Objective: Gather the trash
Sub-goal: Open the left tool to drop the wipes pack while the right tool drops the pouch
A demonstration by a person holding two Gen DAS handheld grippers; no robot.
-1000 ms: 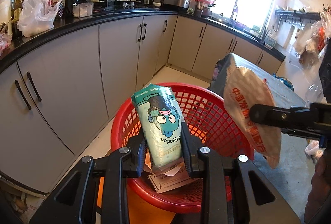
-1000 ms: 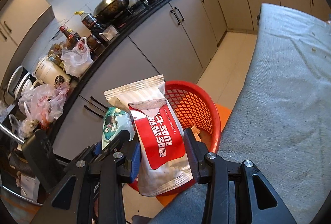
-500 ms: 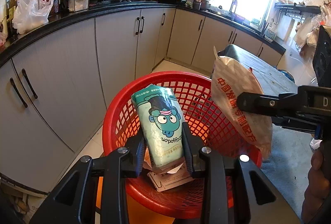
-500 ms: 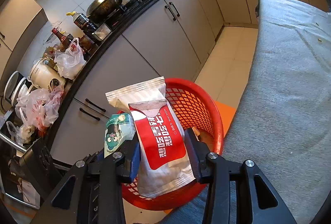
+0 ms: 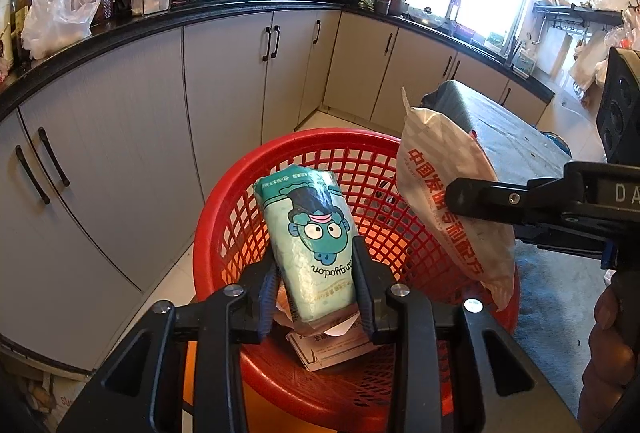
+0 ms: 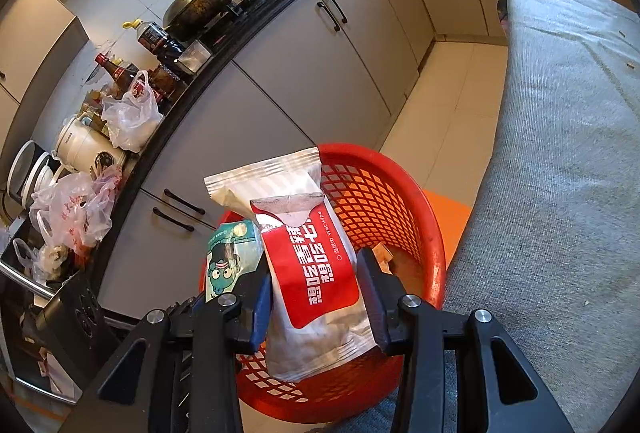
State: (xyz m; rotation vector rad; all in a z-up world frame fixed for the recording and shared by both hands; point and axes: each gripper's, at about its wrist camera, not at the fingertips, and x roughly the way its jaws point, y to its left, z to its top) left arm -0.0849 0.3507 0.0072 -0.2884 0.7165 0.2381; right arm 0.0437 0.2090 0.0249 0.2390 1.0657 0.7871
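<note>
My left gripper (image 5: 316, 283) is shut on a teal packet (image 5: 310, 241) with a cartoon face and holds it over the red mesh basket (image 5: 240, 201). My right gripper (image 6: 318, 295) is shut on a red-and-white wet-wipe pack (image 6: 308, 261), also over the basket (image 6: 408, 201). The wipe pack shows in the left wrist view (image 5: 452, 217) above the basket's right rim. The teal packet shows in the right wrist view (image 6: 228, 261) left of the wipe pack. Paper scraps (image 5: 332, 347) lie in the basket's bottom.
The basket stands on an orange stool (image 6: 444, 217) between grey kitchen cabinets (image 5: 224, 73) and a grey cloth-covered table (image 6: 560, 153). The black counter (image 5: 120, 25) holds bottles, pans and plastic bags. A tiled floor strip (image 6: 448, 93) runs between cabinets and table.
Both grippers have moved closer over the basket with their packs still held. The basket now fills more of both views.
</note>
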